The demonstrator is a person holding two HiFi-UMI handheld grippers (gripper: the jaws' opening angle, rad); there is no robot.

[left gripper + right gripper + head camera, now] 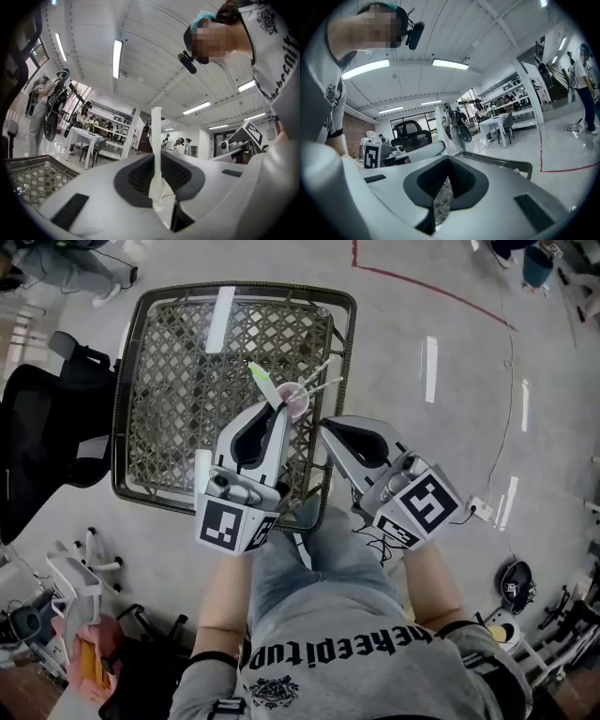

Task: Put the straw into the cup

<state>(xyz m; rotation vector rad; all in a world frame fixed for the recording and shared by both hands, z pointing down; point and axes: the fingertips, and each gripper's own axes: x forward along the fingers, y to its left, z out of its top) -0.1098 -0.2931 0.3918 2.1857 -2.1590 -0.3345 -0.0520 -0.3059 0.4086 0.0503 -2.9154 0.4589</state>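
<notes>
- Left tongs clamped on the straw, tip just beside the cup at the right of the wicker basket.
- Right tongs together, holding nothing.
- Probably light, thin, easily crushed (likely slippery too); best pinched gently, low on the shaft.

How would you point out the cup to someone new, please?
Find the wicker basket ahead of the person. Near its right edge, just beyond the left gripper, stands the cup: small, pinkish, with straws sticking out.
</notes>
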